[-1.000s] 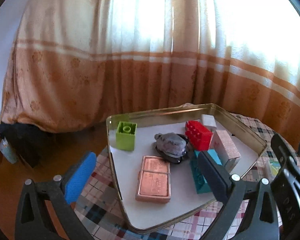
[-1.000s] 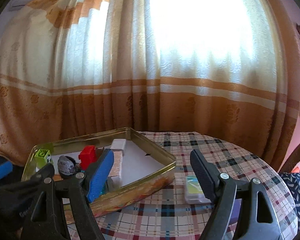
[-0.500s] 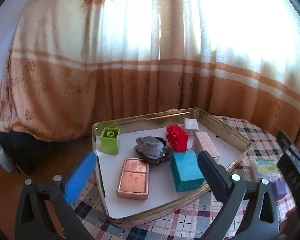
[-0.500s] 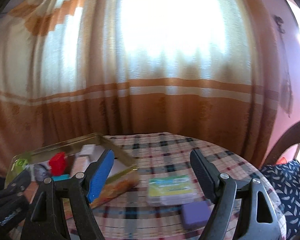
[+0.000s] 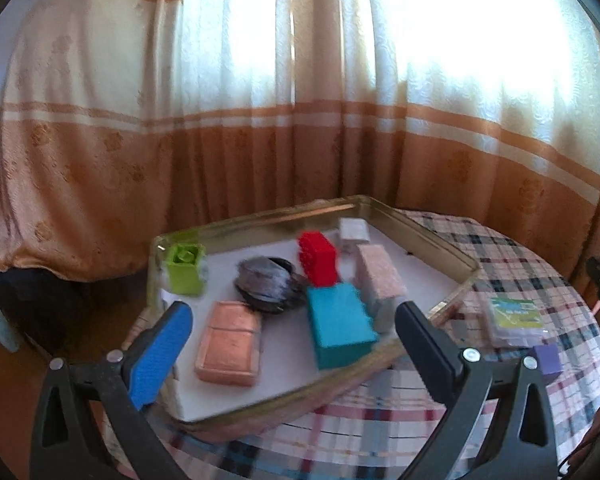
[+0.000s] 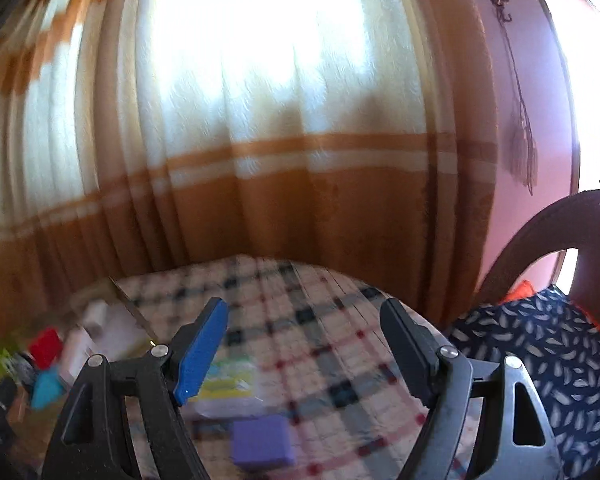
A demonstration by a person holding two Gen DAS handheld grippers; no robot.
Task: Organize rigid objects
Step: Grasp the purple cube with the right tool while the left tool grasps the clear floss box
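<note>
Right wrist view shows my right gripper [image 6: 302, 344] with its jaws standing wide and nothing between them, hanging over the checked tablecloth [image 6: 332, 320]. Just below and ahead lies the purple block [image 6: 262, 442], flat on the cloth, with the clear box with the green and yellow label [image 6: 224, 384] just beyond it. Both sit outside the gold tin tray [image 5: 420, 232], so I judge one of them to be my next pick.

To do it well, I'd tip the fingers down onto the purple block, straddle its two flat sides squarely and close only once both pads are level with its middle (it looks small and hard, so a skewed pinch could flick it away). The picture is blurred, so I'd settle my hand before closing.

From the left wrist, my left gripper [image 5: 290, 354] is also wide open and empty, poised at the near rim of the tray. Inside are the green brick [image 5: 184, 268], red brick [image 5: 318, 258], teal block [image 5: 338, 326], copper tin [image 5: 230, 346], pink block [image 5: 378, 278], a small white box [image 5: 354, 230] and a dark grey lump [image 5: 266, 284].

As for writing, the label on the clear box is too blurred to read, and I can make out no brand elsewhere.
</note>
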